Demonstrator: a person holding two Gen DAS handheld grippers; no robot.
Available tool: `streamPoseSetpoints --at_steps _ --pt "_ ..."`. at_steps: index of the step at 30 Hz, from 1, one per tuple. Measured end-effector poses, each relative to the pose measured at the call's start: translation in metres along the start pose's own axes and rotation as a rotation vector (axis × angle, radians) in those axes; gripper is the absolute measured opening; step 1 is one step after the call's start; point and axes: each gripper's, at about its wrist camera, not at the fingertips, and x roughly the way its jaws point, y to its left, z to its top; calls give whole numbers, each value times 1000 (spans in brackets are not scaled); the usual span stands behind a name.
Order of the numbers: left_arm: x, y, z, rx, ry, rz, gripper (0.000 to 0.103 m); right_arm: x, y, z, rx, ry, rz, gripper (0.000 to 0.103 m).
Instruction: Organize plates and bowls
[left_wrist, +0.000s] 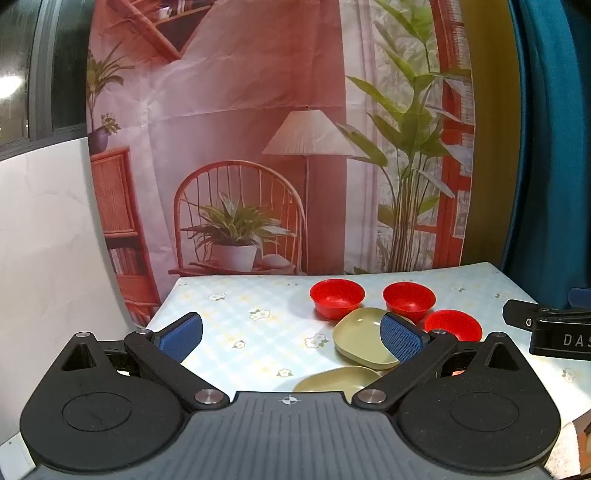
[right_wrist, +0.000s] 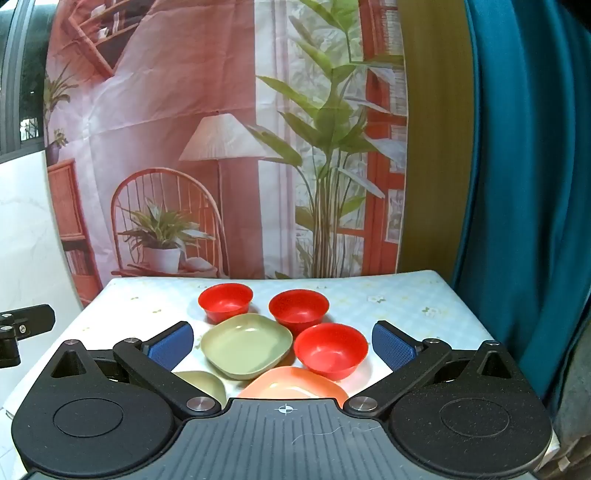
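green plate (right_wrist: 246, 345) between right gripper's fingers (right_wrist: 171, 345)

Left gripper (left_wrist: 291, 338): black linkage arms, 2 blue textured pads (left_wrist: 400, 339), silver pivot screws, ribbed grey base with crosshair mark. Right gripper (right_wrist: 282, 345): identical build.

A floral tablecloth (right_wrist: 406, 295) fronts a printed room backdrop (right_wrist: 221, 110) beside a teal curtain (right_wrist: 524, 166).

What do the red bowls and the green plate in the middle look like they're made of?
The red bowls look like moulded plastic or melamine: uniform saturated colour, thin rims, soft sheen. The green plate seems the same kind of material with a more matte finish: rounded-square shape, even colour, no glaze glare. Ceramic can't be ruled out.
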Motion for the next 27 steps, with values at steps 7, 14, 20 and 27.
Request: streamPoseSetpoints --at_steps 7,14,20,27 --pt "0 1 0 -7 5 -6 103 0 0 0 1 1 0 103" --pt "0 1 0 -7 4 -5 103 0 0 0 -1 1 0 103" --pt "0 1 0 -7 4 -5 103 0 0 1 -1 1 -1 103" --pt "1 1 0 -8 5 -5 103 -1 0 1 -1 0 -1 103"
